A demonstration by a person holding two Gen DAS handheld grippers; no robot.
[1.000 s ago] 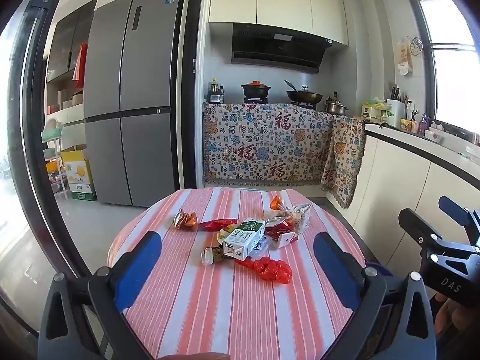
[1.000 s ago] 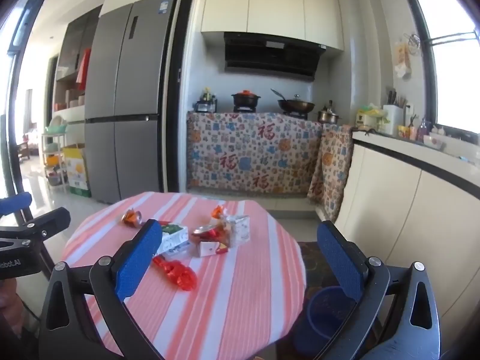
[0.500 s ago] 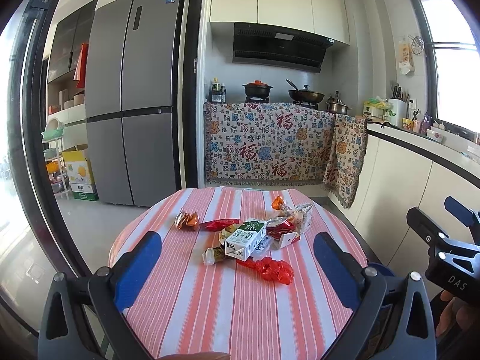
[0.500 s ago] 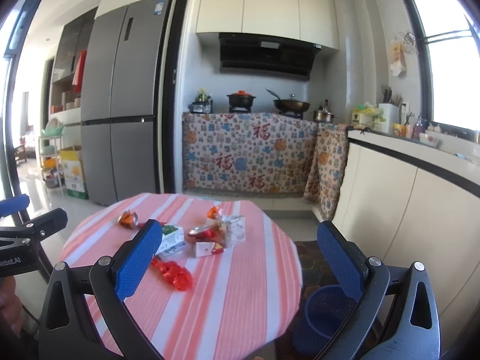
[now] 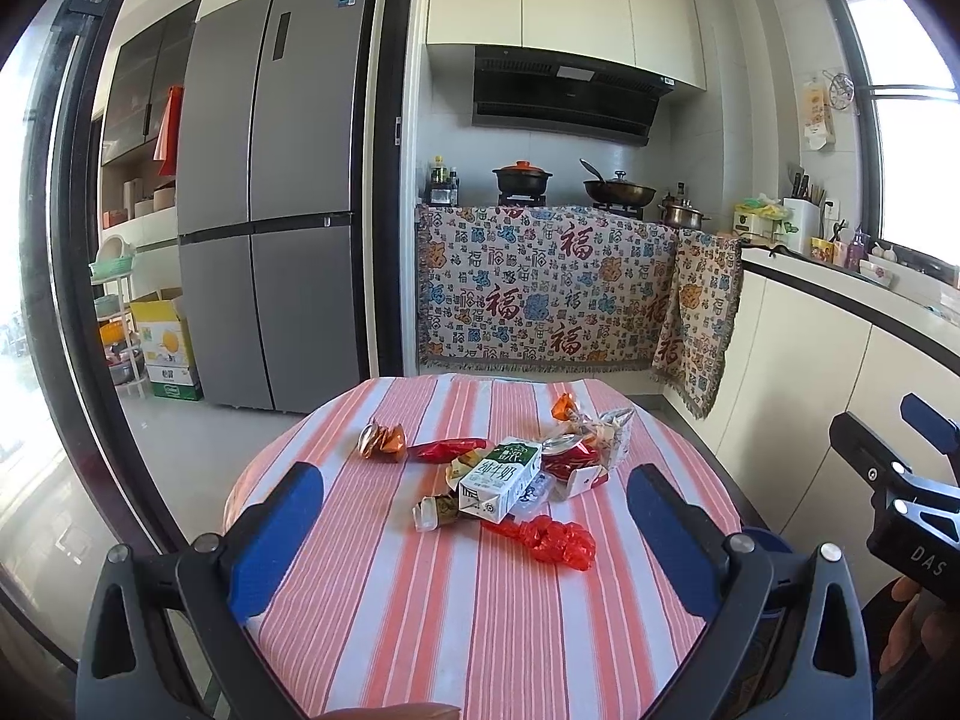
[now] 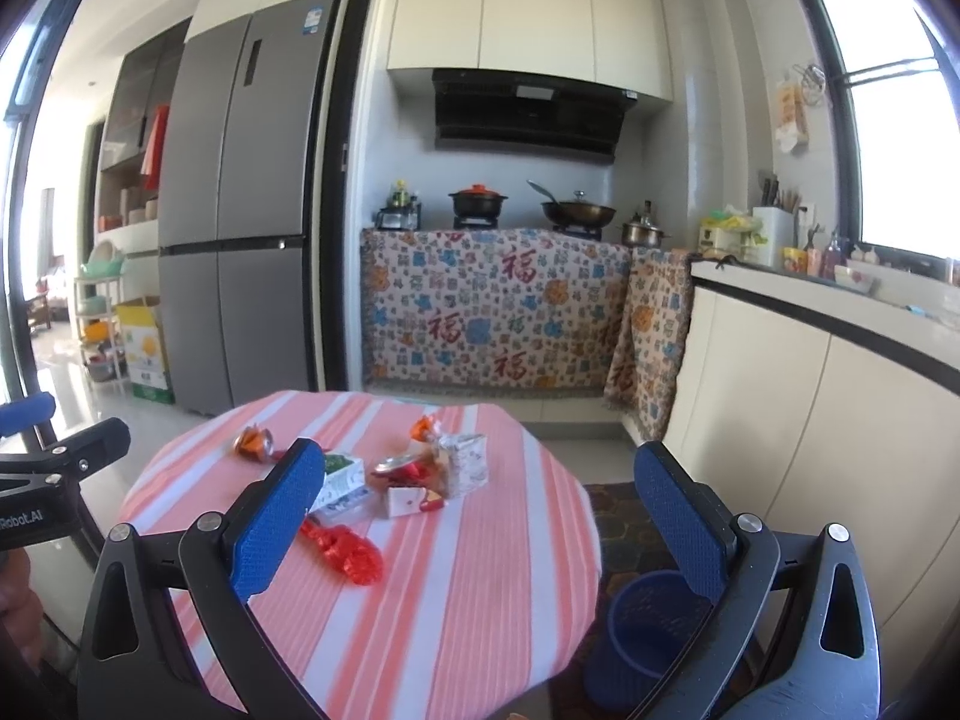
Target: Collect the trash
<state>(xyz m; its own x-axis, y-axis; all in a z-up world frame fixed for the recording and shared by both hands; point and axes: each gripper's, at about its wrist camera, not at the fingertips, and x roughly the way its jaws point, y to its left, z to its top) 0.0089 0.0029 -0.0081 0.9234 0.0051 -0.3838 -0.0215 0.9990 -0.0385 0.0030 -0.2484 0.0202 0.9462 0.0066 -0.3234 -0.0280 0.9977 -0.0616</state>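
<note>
Near the middle of the round table (image 5: 420, 612), with its pink and white striped cloth, I see a little heap of trash. A green and white milk carton (image 5: 501, 482) lies on its side there. Just in front of it, toward my edge of the table, is a crumpled red plastic bag (image 5: 549, 540). A small gold wrapper (image 5: 435, 509) lies by the carton's near end. Behind the carton is a long red wrapper (image 5: 444, 450), and an orange foil wrapper (image 5: 382, 439) sits a bit apart toward the far left edge. On the right side of the heap are a clear bag (image 5: 600, 438) and a small white box (image 5: 579, 480), packed close together.

My left gripper (image 5: 474, 531) is wide open and holds nothing. It hangs above the near edge of the table, with the heap showing between its blue pads (image 5: 273, 534).

My right gripper (image 6: 474, 516) is wide open too, and empty. It is off the right edge of the table. A blue bin (image 6: 651, 624) stands on the floor just beside that edge.
</note>
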